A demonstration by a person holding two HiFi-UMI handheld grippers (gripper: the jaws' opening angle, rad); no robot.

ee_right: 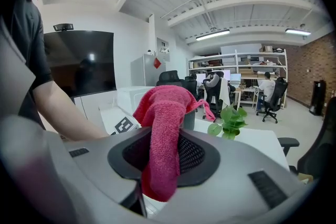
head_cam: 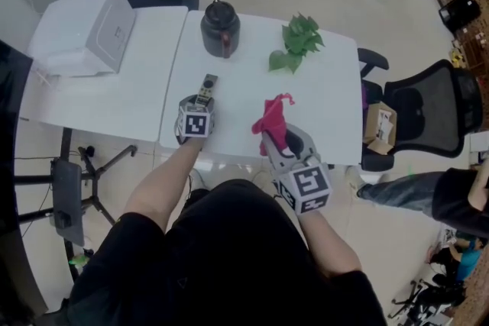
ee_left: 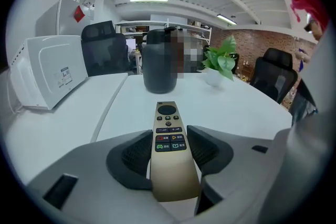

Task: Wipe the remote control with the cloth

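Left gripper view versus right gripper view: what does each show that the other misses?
Left gripper view only: the remote control, buttons up, between the left gripper's fingers. Right gripper view only: the right gripper's fingers clamped on the pink cloth, plus a dark wall screen. Both: the potted plant, the white table, and the cloth, just a corner in the left gripper view.

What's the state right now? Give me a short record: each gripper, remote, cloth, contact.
left gripper: shut on near end of remote control
right gripper: shut on cloth, which sticks up past the jaws
remote control: buttons up, pointing toward dark jug
cloth: pink, to the remote's right
contact: none; cloth and remote apart
wiping: not yet begun
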